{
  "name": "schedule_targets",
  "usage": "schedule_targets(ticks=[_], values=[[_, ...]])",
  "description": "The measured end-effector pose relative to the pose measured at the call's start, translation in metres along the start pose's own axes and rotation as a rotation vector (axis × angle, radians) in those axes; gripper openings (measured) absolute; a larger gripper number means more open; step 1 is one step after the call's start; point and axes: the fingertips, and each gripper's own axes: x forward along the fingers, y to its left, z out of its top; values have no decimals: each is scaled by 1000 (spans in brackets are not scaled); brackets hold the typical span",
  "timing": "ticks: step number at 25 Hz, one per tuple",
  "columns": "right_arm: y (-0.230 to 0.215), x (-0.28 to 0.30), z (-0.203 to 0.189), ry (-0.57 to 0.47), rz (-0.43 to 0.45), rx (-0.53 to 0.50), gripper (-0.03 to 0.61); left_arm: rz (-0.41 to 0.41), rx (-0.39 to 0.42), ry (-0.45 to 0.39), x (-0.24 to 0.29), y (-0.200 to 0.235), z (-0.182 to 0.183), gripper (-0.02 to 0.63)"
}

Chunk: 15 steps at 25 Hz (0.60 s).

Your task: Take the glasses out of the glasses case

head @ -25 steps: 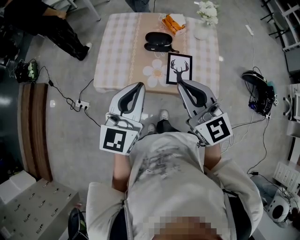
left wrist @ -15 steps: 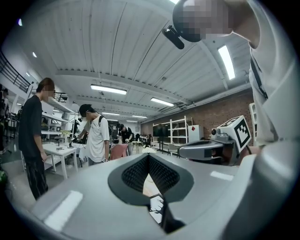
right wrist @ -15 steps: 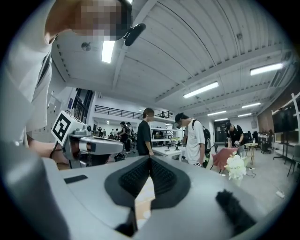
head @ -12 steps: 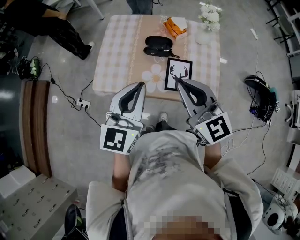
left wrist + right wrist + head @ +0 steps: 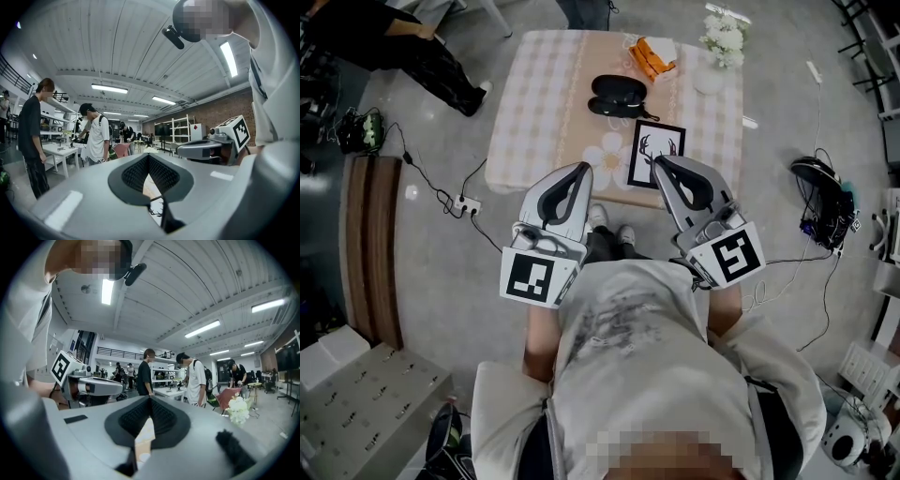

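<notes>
The black glasses case (image 5: 617, 92) lies on the far half of the small checked table (image 5: 534, 103), showing as two dark ovals side by side; whether glasses are inside cannot be told. My left gripper (image 5: 583, 172) and right gripper (image 5: 660, 166) are held close to my chest, level with the table's near edge and well short of the case. Both are shut with nothing between the jaws. In the left gripper view the jaws (image 5: 148, 157) meet at the tip, and likewise in the right gripper view (image 5: 150, 399).
A framed deer picture (image 5: 655, 153) and a flower-shaped mat (image 5: 607, 157) lie near the table's front edge. An orange packet (image 5: 652, 53) and white flowers (image 5: 719, 37) stand at the back. A power strip (image 5: 467, 208) and cables lie on the floor; a seated person (image 5: 394, 47) is far left.
I have stepped a little toward the table, one foot forward, so the table sits slightly nearer under the grippers. Both grippers stay shut in the same pose.
</notes>
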Motion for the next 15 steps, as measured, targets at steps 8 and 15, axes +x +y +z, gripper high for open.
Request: schedule_targets(ticks=[8, 15], values=[[-10, 8, -3, 7, -20, -7, 17, -28, 9, -27, 17, 7, 0, 8], [-23, 25, -4, 15, -36, -14, 17, -55, 1, -30, 36, 21, -2, 8]])
